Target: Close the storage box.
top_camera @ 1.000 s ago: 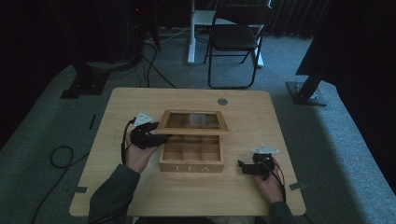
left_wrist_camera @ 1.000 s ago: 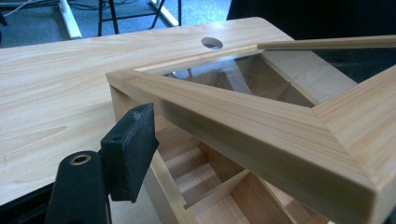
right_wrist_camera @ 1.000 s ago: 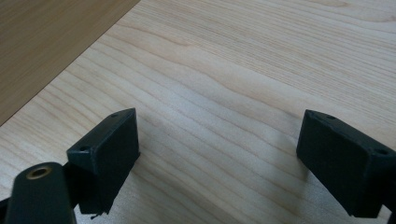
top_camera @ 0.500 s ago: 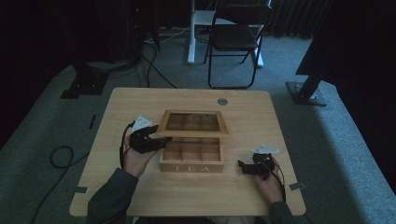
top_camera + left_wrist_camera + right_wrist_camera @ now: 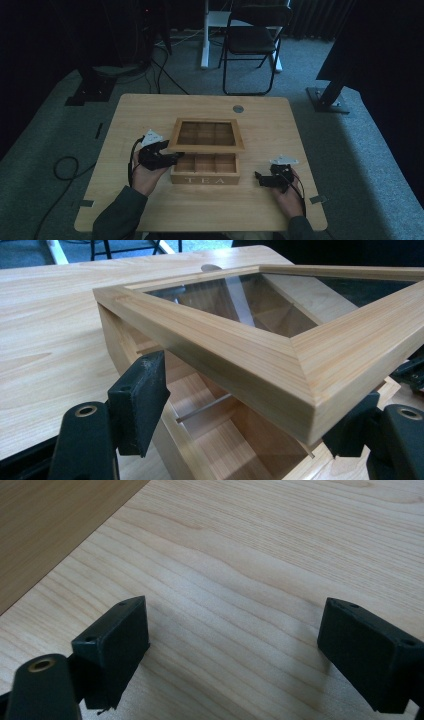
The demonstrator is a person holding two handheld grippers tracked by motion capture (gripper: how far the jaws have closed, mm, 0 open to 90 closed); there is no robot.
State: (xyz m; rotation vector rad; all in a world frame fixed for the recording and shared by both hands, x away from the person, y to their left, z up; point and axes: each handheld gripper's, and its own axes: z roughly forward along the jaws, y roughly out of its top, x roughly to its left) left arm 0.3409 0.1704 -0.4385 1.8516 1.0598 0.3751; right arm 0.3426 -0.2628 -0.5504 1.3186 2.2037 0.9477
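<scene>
Straddling the glass lid's (image 5: 280, 340) left corner at frame centre: left gripper (image 5: 240, 420), jaws apart, seemingly not clamping. Resting wide open, holding nothing, lower right on the tabletop (image 5: 150, 107): right gripper (image 5: 270, 180), farther from the tea box (image 5: 205, 170).

I read one word from here: "TEA", in pale capital letters on the front wall of the wooden box (image 5: 205, 179), the wall that faces the near edge of the table (image 5: 150, 210). The letters are spaced out along the middle of that wall, in the high view. I find no other lettering, number or sign that I can make out on the box's glass-paned lid (image 5: 260, 300) or on the tabletop in either gripper view.
</scene>
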